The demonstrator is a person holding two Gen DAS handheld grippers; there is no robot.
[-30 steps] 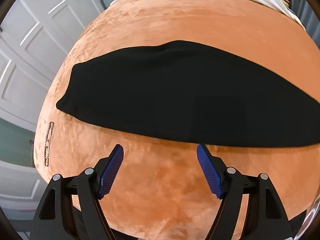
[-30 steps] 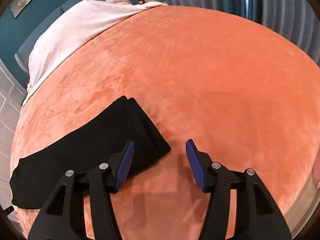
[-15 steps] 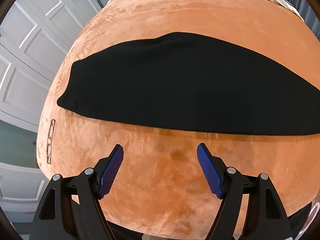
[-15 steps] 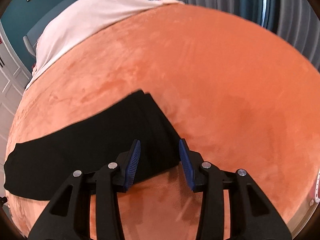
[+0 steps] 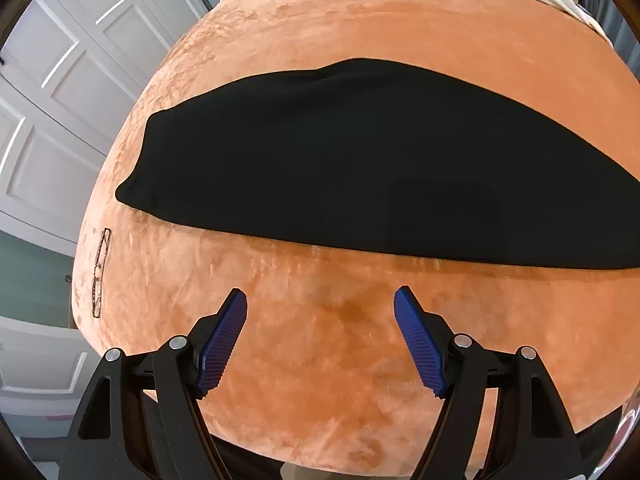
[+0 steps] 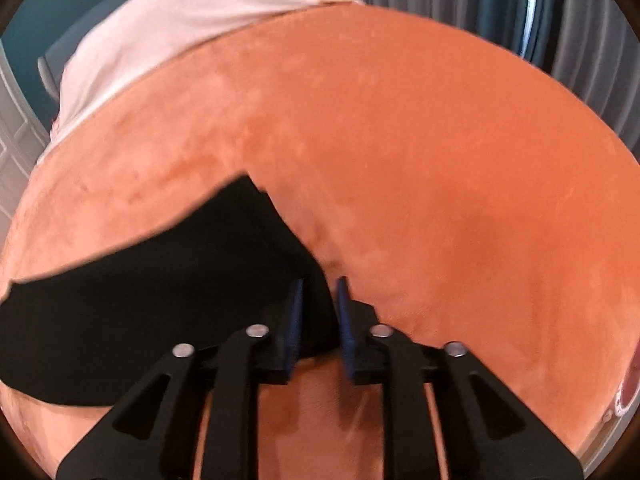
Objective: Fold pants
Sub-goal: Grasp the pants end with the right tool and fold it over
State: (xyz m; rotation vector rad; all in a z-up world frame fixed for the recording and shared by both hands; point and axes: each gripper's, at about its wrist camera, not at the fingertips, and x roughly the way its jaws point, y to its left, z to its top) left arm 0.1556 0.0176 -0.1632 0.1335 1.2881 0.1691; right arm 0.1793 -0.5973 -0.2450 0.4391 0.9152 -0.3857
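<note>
Blue ribbed fingers of the left gripper stand wide apart, holding nothing, above the near edge of a plush orange blanket on a bed. Black pants lie flat across that blanket, folded lengthwise into a long smooth band running left to right. Fingers of the right gripper sit narrow, with the near right corner of the pants between them; whether they pinch the cloth, I cannot tell. White sheet covers the far end. White panelled doors stand left.
</note>
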